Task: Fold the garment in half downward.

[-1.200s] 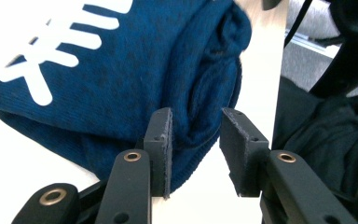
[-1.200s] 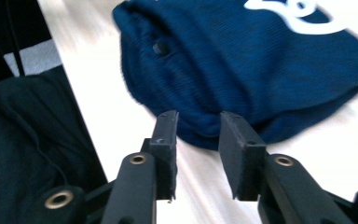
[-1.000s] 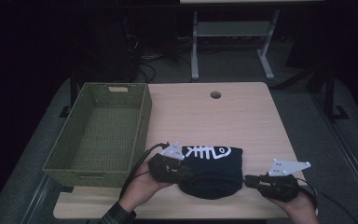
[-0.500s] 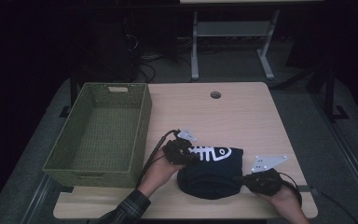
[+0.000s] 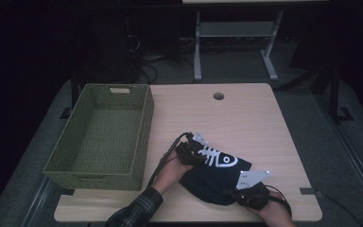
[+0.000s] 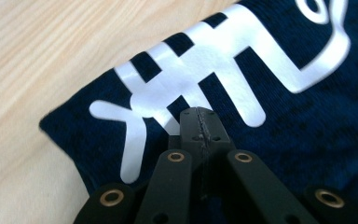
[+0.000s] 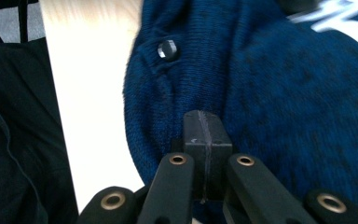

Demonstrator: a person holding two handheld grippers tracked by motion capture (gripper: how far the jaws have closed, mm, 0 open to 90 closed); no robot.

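Note:
A folded dark navy garment with a white fishbone print lies on the wooden table near its front edge. My left gripper rests at the garment's upper left corner. In the left gripper view it is shut, its tips over the white print. My right gripper is at the garment's lower right. The right gripper view shows it shut too, tips against the navy knit beside a dark button. No cloth shows between either pair of jaws.
An empty green woven basket stands on the table's left side, close to my left hand. A round cable hole sits at the table's far middle. Metal stand legs are on the dark floor beyond.
The garment has turned clockwise, so its print now runs diagonally. My left gripper went up and right along the garment's top corner, and the right gripper came in leftward.

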